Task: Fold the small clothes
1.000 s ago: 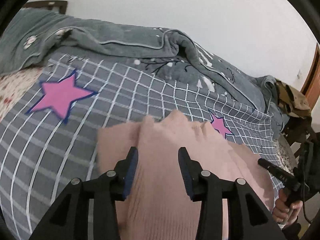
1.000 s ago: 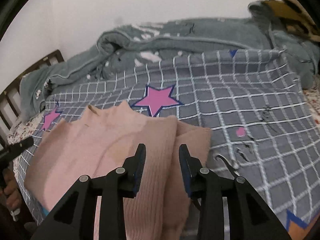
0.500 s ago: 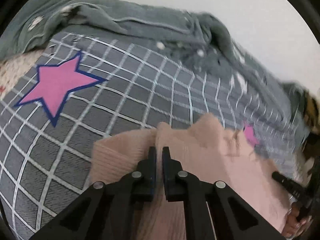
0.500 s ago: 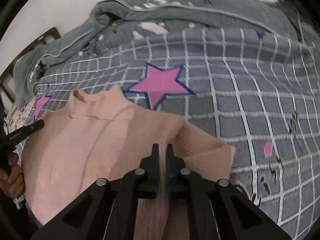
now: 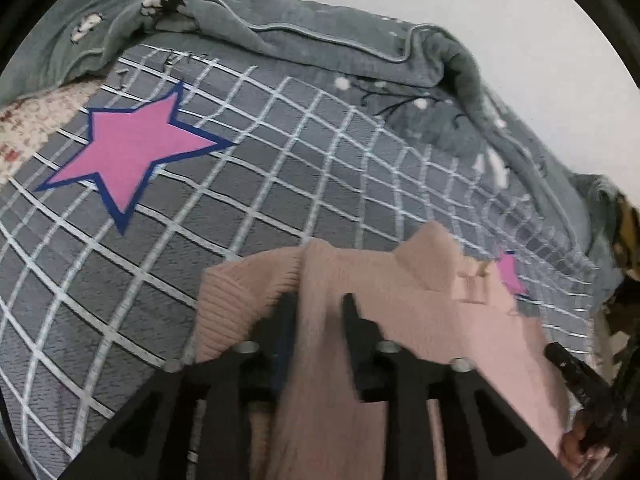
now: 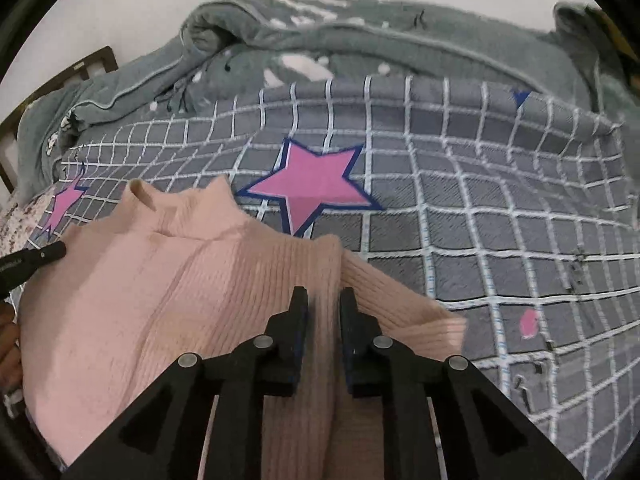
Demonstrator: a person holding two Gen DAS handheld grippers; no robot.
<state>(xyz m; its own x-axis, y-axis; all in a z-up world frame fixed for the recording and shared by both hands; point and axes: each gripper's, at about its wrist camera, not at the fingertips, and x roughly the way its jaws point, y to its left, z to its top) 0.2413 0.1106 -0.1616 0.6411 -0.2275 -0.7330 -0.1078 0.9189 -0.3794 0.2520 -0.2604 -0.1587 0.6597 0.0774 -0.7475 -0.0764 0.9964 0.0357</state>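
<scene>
Left claw (image 5: pixel 318 312) and right claw (image 6: pixel 323 307) — both angled downward, jaws opening.

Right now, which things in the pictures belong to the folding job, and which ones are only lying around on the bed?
Belongs to the job:
- pink sweater
- left gripper, jaws opening, knit between them
- right gripper, jaws opening, knit between them

Only lying about:
- checked bedcover with pink stars
- grey blanket, bunched behind
</scene>
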